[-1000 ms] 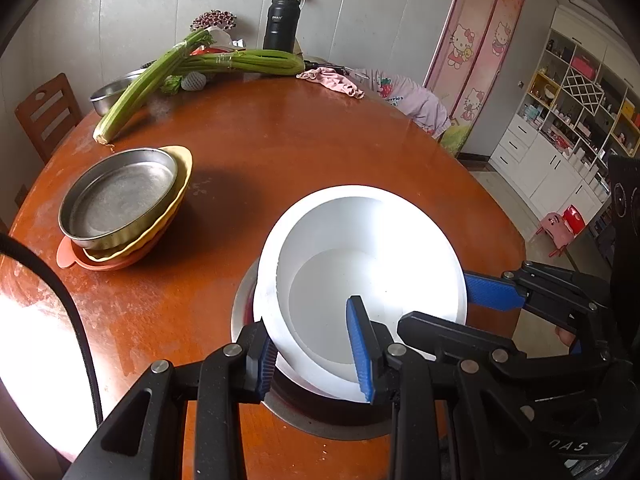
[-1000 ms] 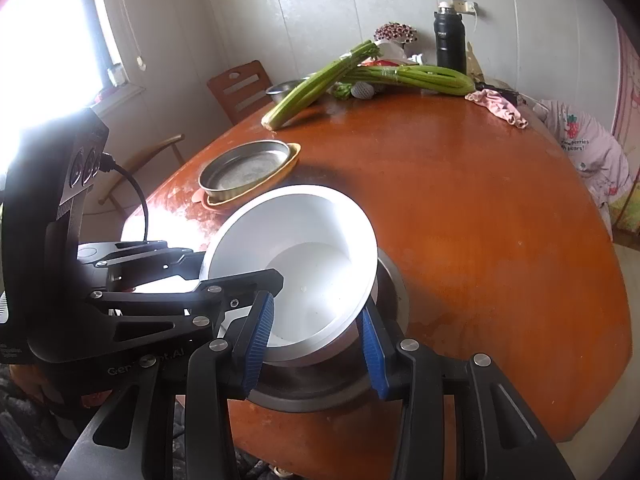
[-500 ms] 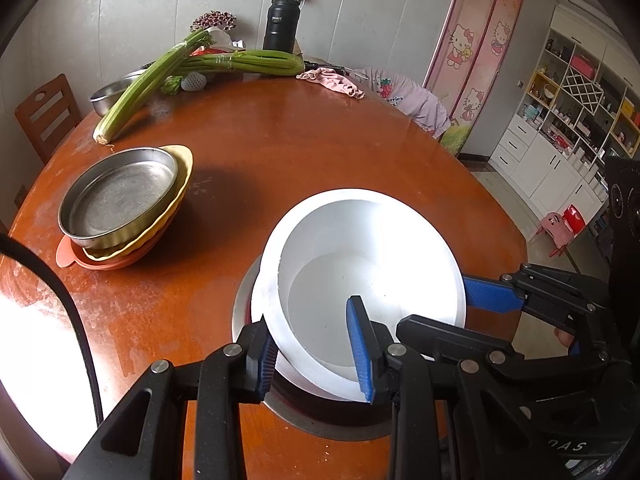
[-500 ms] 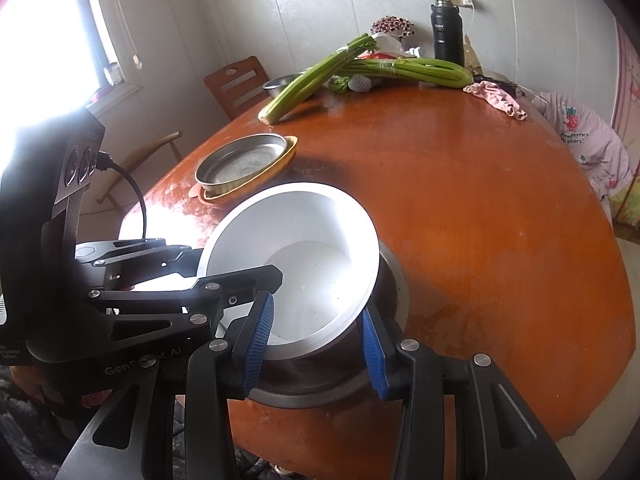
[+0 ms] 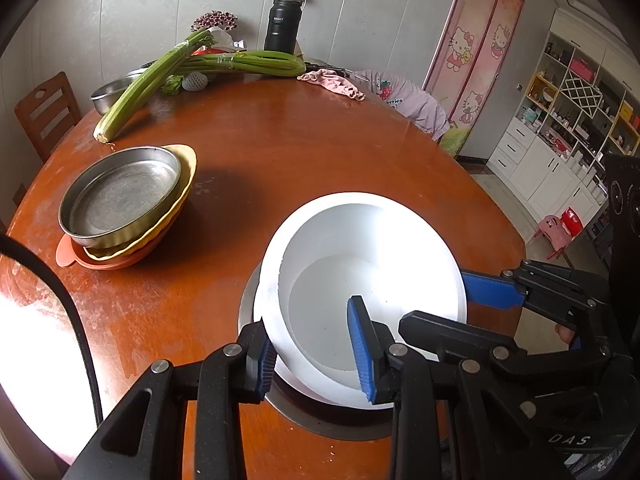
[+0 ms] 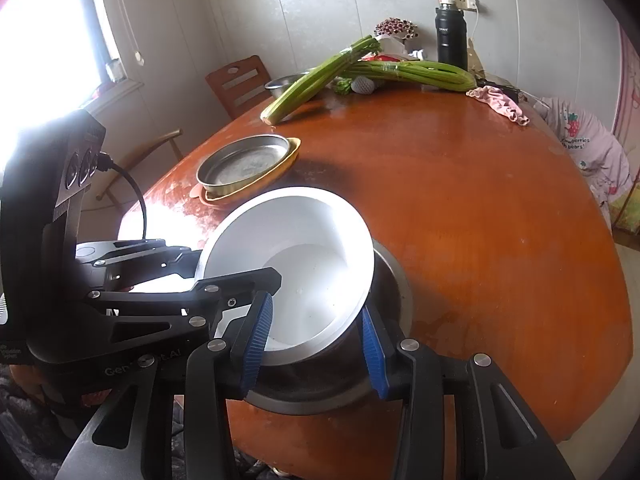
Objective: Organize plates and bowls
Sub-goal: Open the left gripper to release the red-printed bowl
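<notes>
Far left, plate stack (image 5: 120, 208) is sitting sorted: steel pan on yellow and orange dishes. Left gripper (image 5: 316, 350) is pinching the white bowl (image 5: 360, 280) rim; right gripper (image 6: 316, 338) is straddling its opposite edge, tilting it over the steel bowl (image 6: 394, 280). Nesting looks unfinished.

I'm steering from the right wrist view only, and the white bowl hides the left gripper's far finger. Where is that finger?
Observer: Outside the white bowl, by its outer wall. The left gripper straddles the rim, with its other finger inside.
Operator: What sits under the bowl on that side?
Observer: The steel bowl; its rim peeks out beside the white one.
Operator: Anything off the table to my right?
Observer: Yes, white cabinets and a small pink stool on the floor.
</notes>
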`<state>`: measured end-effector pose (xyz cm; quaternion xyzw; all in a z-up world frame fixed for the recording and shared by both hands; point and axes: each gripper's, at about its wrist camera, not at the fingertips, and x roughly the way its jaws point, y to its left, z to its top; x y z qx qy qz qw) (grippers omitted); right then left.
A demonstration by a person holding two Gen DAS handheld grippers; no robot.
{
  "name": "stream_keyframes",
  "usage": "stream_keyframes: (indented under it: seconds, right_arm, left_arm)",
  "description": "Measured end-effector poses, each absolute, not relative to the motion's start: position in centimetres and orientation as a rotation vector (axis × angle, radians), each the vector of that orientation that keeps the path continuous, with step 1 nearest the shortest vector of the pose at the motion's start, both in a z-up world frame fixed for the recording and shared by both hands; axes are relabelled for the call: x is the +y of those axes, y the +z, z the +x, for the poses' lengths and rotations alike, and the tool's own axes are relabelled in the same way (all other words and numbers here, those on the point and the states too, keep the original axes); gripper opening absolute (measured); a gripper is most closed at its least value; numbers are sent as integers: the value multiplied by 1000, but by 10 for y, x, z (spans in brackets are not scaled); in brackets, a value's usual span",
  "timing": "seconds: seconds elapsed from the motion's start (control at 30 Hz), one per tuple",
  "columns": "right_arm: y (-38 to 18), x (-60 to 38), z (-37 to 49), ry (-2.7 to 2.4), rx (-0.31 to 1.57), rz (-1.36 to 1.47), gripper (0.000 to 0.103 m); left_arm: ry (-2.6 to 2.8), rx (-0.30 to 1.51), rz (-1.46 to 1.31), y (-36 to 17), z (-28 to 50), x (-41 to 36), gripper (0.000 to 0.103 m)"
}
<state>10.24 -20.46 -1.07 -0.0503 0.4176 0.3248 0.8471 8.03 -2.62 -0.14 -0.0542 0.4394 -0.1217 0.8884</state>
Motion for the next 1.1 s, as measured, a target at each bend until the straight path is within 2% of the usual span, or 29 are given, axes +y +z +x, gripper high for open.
stream_keyframes:
  seconds: [0.13, 0.3, 0.43, 0.7, 0.77, 0.93, 1.1]
  right_arm:
    - [-9, -207, 102, 671, 874, -109, 45]
    - [-8, -210, 103, 661, 870, -102, 45]
    - [-6, -212, 106, 648, 863, -94, 51]
    - [-5, -216, 109, 616, 853, -93, 53]
    - [-3, -218, 110, 600, 839, -91, 60]
    - [8, -223, 112, 578, 804, -86, 62]
    - [15, -224, 116, 561, 784, -87, 68]
  left_arm:
    - [-254, 906, -118, 0, 79, -25, 33]
    - [-255, 900, -120, 1, 79, -22, 41]
    - [-235, 886, -114, 4, 77, -20, 51]
    - [-215, 863, -127, 9, 74, -11, 52]
    - [-207, 851, -134, 12, 72, -7, 53]
    - [-180, 836, -155, 17, 70, 5, 56]
    - [-176, 845, -188, 15, 72, 12, 58]
